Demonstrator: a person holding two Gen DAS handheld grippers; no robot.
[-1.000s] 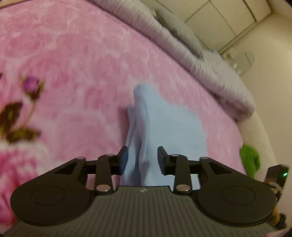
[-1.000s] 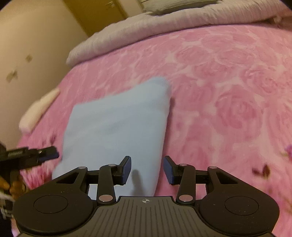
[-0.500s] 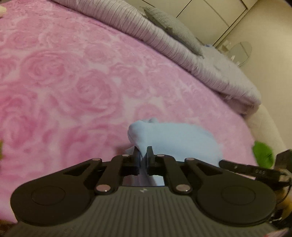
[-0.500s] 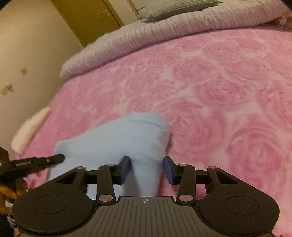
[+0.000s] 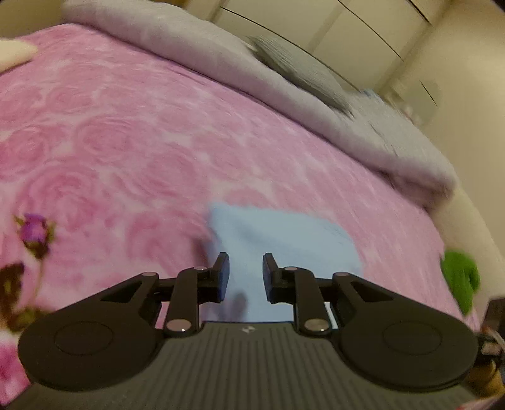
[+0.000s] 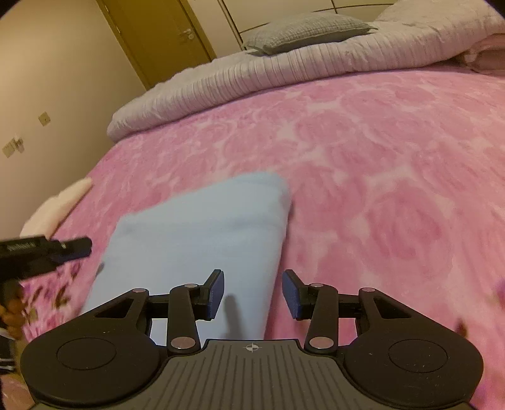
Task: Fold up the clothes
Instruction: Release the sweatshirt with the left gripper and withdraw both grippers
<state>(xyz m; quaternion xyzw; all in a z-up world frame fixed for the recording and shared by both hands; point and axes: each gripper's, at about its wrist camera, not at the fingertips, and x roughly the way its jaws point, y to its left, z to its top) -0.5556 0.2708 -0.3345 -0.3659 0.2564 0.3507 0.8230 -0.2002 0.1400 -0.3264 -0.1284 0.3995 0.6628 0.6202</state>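
Note:
A light blue garment (image 5: 284, 243) lies folded into a flat rectangle on the pink rose-patterned blanket (image 5: 126, 142). My left gripper (image 5: 245, 274) hovers over its near edge, open, with nothing between the fingers. In the right wrist view the same blue garment (image 6: 202, 233) lies flat just ahead, and my right gripper (image 6: 252, 295) is open above its near right corner. The left gripper's black finger (image 6: 47, 247) shows at the left edge of that view.
A grey quilt (image 6: 284, 72) and grey pillow (image 6: 303, 30) lie across the far side of the bed. A green item (image 5: 460, 280) sits at the bed's right edge. A cream cloth (image 6: 53, 208) lies at the left edge. Wardrobe doors and a door stand behind.
My left gripper was shut on a raised fold of the blue garment half a second ago; it has opened and the garment now lies flat. My right gripper stayed open and drew back slightly.

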